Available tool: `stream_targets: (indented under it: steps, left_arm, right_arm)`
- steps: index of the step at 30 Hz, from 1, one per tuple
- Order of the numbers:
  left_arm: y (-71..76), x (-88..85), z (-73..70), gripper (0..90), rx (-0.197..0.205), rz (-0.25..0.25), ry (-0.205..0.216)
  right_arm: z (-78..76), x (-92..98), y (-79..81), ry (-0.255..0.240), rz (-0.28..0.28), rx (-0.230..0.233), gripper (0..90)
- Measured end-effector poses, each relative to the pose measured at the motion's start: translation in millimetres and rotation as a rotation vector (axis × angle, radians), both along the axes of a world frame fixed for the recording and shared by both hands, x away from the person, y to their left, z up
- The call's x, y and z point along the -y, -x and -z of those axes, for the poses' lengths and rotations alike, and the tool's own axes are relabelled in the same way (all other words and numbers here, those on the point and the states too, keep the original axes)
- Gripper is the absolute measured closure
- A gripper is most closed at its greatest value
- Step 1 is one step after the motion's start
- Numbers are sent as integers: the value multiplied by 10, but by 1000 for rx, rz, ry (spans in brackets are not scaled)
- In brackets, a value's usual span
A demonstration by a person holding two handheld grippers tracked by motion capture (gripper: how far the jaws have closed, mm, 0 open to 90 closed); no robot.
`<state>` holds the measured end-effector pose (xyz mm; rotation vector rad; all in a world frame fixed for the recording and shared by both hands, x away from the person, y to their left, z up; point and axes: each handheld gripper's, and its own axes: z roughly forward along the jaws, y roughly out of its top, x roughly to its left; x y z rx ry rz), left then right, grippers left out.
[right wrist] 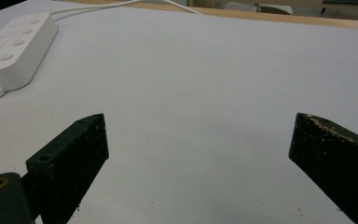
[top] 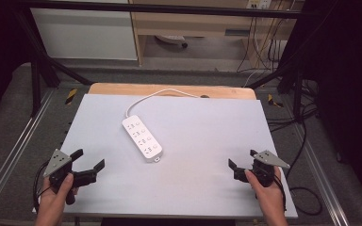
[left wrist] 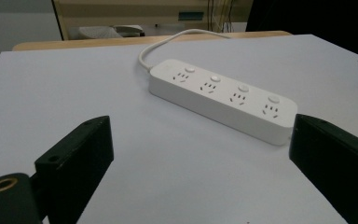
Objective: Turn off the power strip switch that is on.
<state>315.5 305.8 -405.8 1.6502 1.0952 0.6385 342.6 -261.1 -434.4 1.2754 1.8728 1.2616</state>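
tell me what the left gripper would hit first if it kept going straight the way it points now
Most likely the white power strip. The left gripper has open, empty jaws, and bare table lies between them and the strip's near end. Depth is hard to judge, so it might graze past that end.

Power strip lies on table, centre, set diagonally; its cable runs behind to far edge. Left gripper near left corner, right gripper near right; both well apart from strip.
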Motion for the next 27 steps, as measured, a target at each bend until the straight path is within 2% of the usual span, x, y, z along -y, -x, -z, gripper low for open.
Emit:
stream_targets:
  steps: [8, 16, 20, 22, 27]
  left_arm:
    - [9, 22, -17, 61, 5, 16, 3]
    - [25, 44, -36, 66, -2, 32, 11]
    - [37, 94, -88, 67, -5, 29, 17]
    - [22, 162, -176, 68, -2, 34, 7]
    - [-53, 218, -296, 66, 6, 43, 2]
  right_arm:
    - [27, -34, -5, 21, -14, -34, 47]
    - [55, -105, -15, 57, -31, -31, 57]
    - [70, -149, -16, 60, -60, -39, 80]
    - [68, -165, -21, 66, -67, -29, 93]
    - [62, -192, -35, 57, -95, -47, 52]
